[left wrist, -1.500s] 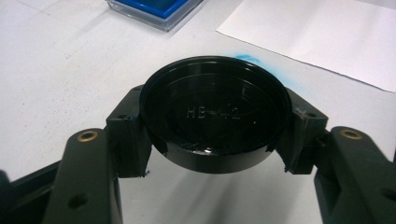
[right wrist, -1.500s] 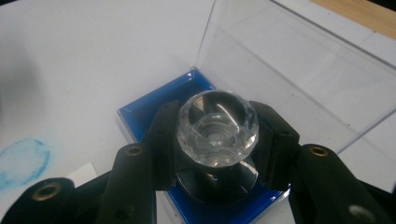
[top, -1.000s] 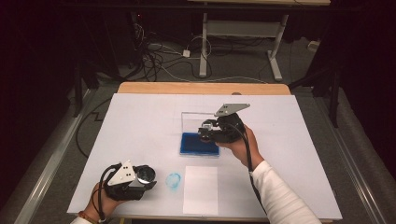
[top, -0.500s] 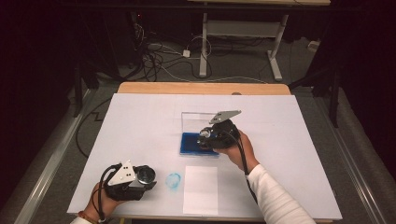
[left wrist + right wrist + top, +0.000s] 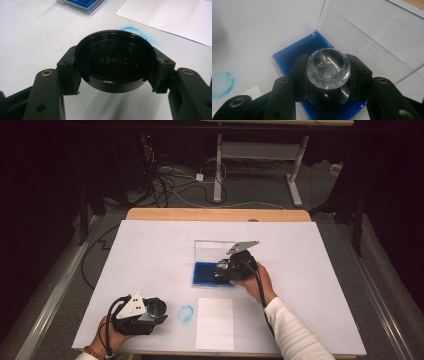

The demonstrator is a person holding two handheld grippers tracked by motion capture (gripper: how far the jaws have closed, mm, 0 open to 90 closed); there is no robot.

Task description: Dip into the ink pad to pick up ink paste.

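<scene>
My right gripper (image 5: pixel 327 75) is shut on a clear faceted stamp handle (image 5: pixel 328 67) with a dark round base, held low over the blue ink pad (image 5: pixel 297 51) in its open clear case (image 5: pixel 367 32). In the high view that right gripper (image 5: pixel 235 268) sits over the blue ink pad (image 5: pixel 205 272) at the table's middle. My left gripper (image 5: pixel 113 72) is shut on a round black cap (image 5: pixel 113 65), its hollow side facing the camera. That left gripper (image 5: pixel 145 312) rests near the front left edge in the high view.
A round blue ink smudge (image 5: pixel 185 314) marks the white table cover (image 5: pixel 150 250), beside a white sheet of paper (image 5: pixel 215 322) at the front. The case's clear lid (image 5: pixel 212 249) stands upright behind the pad. Cables lie on the floor beyond the table.
My right gripper has come down with the stamp toward the blue ink pad. The left gripper has stayed where it was.
</scene>
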